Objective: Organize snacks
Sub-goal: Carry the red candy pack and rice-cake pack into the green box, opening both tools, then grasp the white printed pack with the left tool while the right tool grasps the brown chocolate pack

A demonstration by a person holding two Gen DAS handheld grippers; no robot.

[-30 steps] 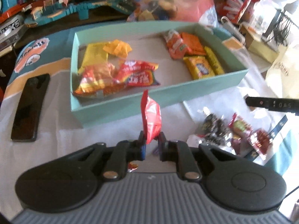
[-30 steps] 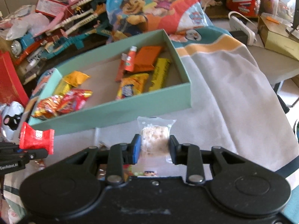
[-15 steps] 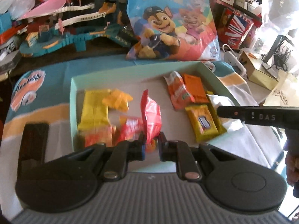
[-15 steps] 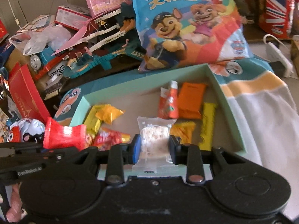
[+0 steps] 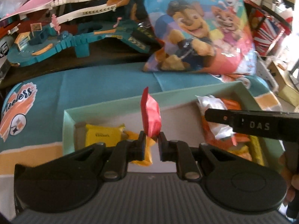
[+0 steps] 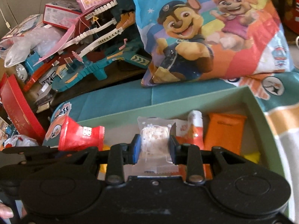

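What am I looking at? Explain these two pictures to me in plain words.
There is no robot. A person holds a hand tool with two jaws in each hand, and a camera on each tool looks out along its jaws. One picture comes from the left gripper, the other from the right gripper. Both are over a green box on a blue cloth. Snacks lie inside, such as a yellow packet and an orange packet. The left gripper pinches a red packet, the right a clear packet. Both sets of jaws are just beginning to open. A cartoon bag stands behind.
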